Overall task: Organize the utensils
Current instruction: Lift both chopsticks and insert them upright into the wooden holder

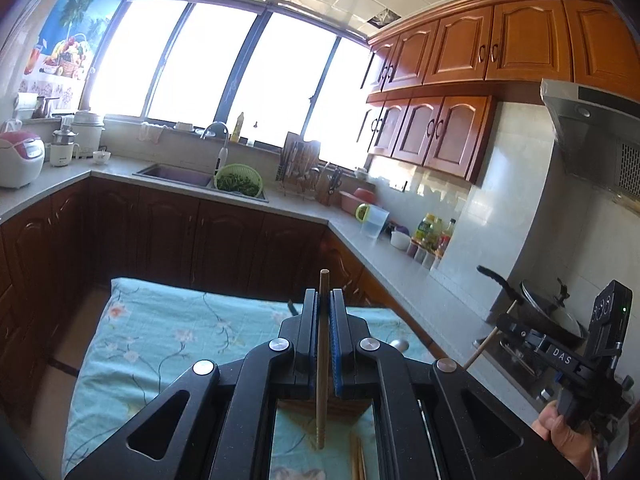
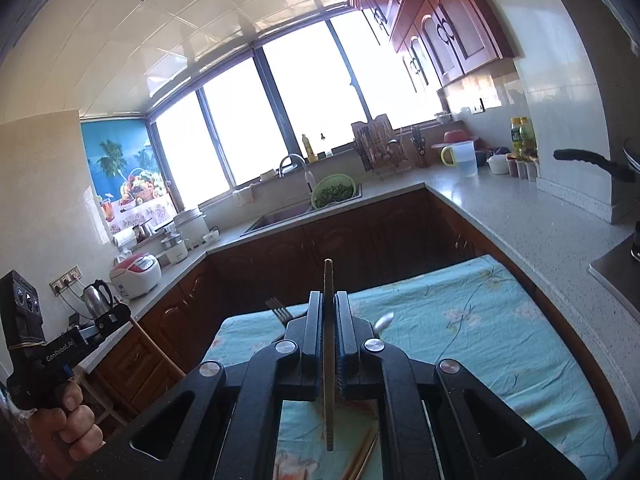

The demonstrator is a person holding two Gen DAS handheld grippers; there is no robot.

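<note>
My left gripper (image 1: pixel 324 296) is shut on a wooden chopstick (image 1: pixel 322 360) that stands upright between its pads, above a table with a teal floral cloth (image 1: pixel 168 332). My right gripper (image 2: pixel 329 298) is shut on another wooden chopstick (image 2: pixel 329 360), also upright. More chopsticks (image 2: pixel 362 456) lie on the cloth below, also seen in the left wrist view (image 1: pixel 357 458). A fork (image 2: pixel 278 308) and a spoon (image 2: pixel 384 320) stick up behind the right gripper. A brown wooden holder (image 1: pixel 320 406) shows under the left gripper. The right gripper also appears in the left wrist view (image 1: pixel 504 322) with its chopstick.
A grey L-shaped counter (image 2: pixel 500 204) runs around the room, with a sink (image 1: pixel 176 174), a green colander (image 1: pixel 239 181), a dish rack (image 1: pixel 300 168), bottles (image 1: pixel 434 234) and a pan (image 1: pixel 548 308) on the stove. A rice cooker (image 1: pixel 20 158) stands at the left.
</note>
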